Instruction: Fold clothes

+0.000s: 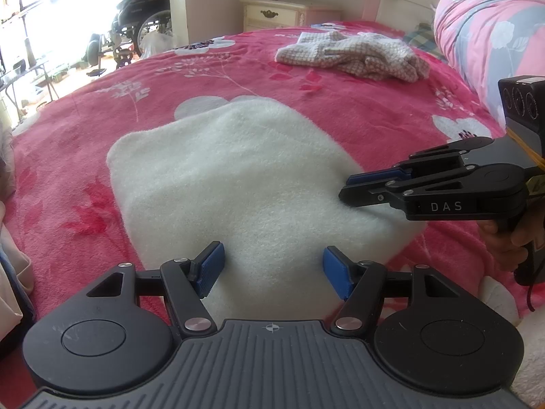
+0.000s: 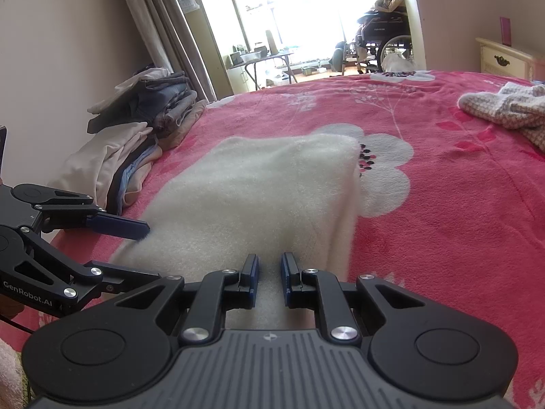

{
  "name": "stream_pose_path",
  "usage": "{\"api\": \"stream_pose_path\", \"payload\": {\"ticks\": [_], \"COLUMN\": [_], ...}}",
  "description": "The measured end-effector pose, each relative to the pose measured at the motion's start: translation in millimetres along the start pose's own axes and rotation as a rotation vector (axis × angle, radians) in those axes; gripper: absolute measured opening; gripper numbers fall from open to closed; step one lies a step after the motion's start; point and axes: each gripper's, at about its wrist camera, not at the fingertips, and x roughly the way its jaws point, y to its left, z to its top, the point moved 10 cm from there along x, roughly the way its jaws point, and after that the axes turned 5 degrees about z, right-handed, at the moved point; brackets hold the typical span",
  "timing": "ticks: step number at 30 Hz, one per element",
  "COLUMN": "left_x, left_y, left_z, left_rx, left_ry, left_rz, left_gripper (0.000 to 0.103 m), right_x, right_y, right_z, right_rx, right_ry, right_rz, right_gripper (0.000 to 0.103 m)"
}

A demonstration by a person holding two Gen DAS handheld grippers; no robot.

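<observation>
1. Far left of the right gripper's (image 2: 269,272) jaws, a stack of folded clothes (image 2: 136,126) sits on the bed's edge against the plain wall (image 2: 51,51), with grey curtains (image 2: 160,24) hanging behind it.
2. Just left of those jaws, the left gripper (image 2: 136,248) reaches in from the side with its fingers spread wide, one blue pad touching the near left edge of the white fleece garment (image 2: 265,184).
3. The right gripper's jaws stand narrow, with a slim gap between the blue pads; they lie low on the near edge of the garment, and whether they pinch any fabric I cannot tell.
4. Straight ahead of both pairs of jaws, the folded white fleece garment (image 1: 238,177) lies flat on the pink floral blanket (image 1: 85,129) that covers the whole bed.
5. In the left wrist view the left gripper (image 1: 274,269) is wide open, its pads on either side of the garment's near edge, and the right gripper (image 1: 351,187) comes in from the right, resting on the fleece.
6. Beyond the jaws, a bright doorway shows a wheelchair (image 2: 385,41) and a folding table (image 2: 262,61).
7. Ahead and to the right, a crumpled checked garment (image 1: 354,54) lies on the blanket, well apart from the fleece.
8. Farther right stand a cream nightstand (image 1: 282,13) and a rolled floral quilt (image 1: 494,27).
</observation>
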Motion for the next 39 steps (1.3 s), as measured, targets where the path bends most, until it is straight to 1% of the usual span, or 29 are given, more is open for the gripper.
{"api": "stream_pose_path", "payload": {"ticks": [39], "left_x": [-0.2], "left_y": [-0.9], "left_z": [-1.5], "left_rx": [0.015], "left_ry": [-0.002], "left_rz": [0.015], "left_gripper": [0.067], "right_x": [-0.7], "right_y": [0.5], "right_z": [-0.4], "right_rx": [-0.005], "right_ry": [0.002], "right_rz": [-0.004], "right_gripper": [0.016]}}
